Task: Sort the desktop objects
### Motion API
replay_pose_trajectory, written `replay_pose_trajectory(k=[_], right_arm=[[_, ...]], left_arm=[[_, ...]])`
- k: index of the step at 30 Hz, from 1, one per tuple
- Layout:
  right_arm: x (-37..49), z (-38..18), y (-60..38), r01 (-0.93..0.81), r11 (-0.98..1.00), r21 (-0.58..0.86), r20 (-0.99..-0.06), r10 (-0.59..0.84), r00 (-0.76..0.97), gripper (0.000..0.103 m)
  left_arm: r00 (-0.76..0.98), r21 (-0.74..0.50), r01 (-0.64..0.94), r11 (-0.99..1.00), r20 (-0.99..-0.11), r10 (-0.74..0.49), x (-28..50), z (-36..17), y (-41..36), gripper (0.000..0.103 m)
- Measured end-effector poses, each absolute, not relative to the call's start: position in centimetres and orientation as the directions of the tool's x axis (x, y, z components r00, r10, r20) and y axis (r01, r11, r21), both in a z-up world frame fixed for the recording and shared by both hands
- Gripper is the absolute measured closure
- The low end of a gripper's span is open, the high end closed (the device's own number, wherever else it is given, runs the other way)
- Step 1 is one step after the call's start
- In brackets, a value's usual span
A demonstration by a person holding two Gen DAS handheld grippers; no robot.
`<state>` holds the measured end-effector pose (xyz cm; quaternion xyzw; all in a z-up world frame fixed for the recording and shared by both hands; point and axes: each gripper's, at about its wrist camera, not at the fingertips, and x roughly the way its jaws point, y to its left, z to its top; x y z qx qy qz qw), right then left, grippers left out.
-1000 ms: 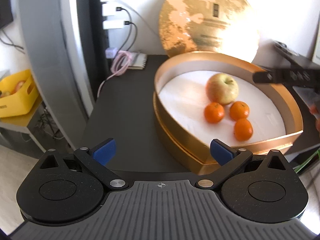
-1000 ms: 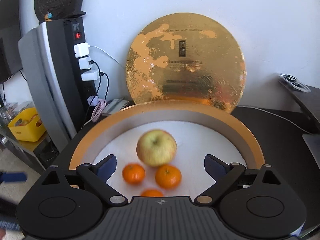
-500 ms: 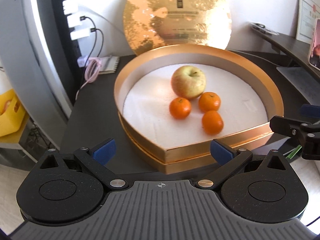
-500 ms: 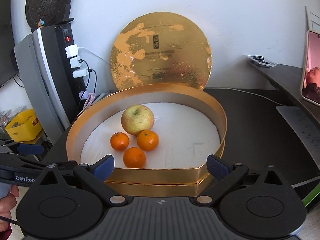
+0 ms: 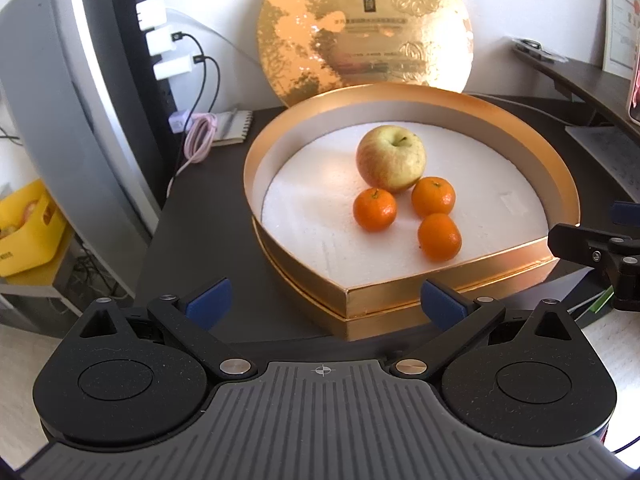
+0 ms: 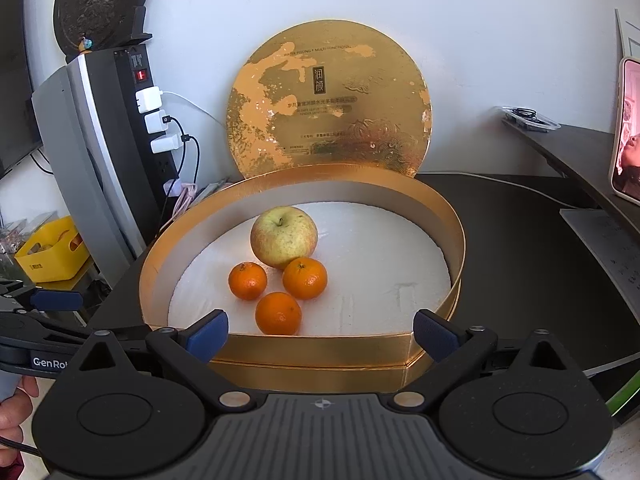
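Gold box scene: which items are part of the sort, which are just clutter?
Job items: gold box, apple, three tangerines, left gripper and right gripper, both open and empty.

Clutter: gold lid leaning on wall, power strip, pink cable, notepad, yellow bin, phone.

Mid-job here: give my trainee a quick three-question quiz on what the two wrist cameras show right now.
1. How many oranges lie in the gold box beside the apple?
2. True or false: the left gripper is shut on an orange.
3. Where is the round gold lid? A) flat on the box; B) standing against the wall behind the box; C) on the floor.

Key: 1. Three. 2. False: both its fingers stand wide apart with nothing between them, short of the box; the right gripper is open too. 3. B.
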<state>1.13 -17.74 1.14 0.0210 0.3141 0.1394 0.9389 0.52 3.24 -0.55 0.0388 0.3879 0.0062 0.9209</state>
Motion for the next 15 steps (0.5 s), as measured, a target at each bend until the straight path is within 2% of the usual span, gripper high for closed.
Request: replay_pose_trajectory(k=[15], right_arm=[[1.4, 1.2, -16.7, -0.258, 0.960, 0.105, -0.597, 0.268, 0.756, 0.004]], left_arm=[[0.691, 0.051, 0.006, 0.999, -0.722, 0.033, 0.6, -0.9, 4.5, 0.000]])
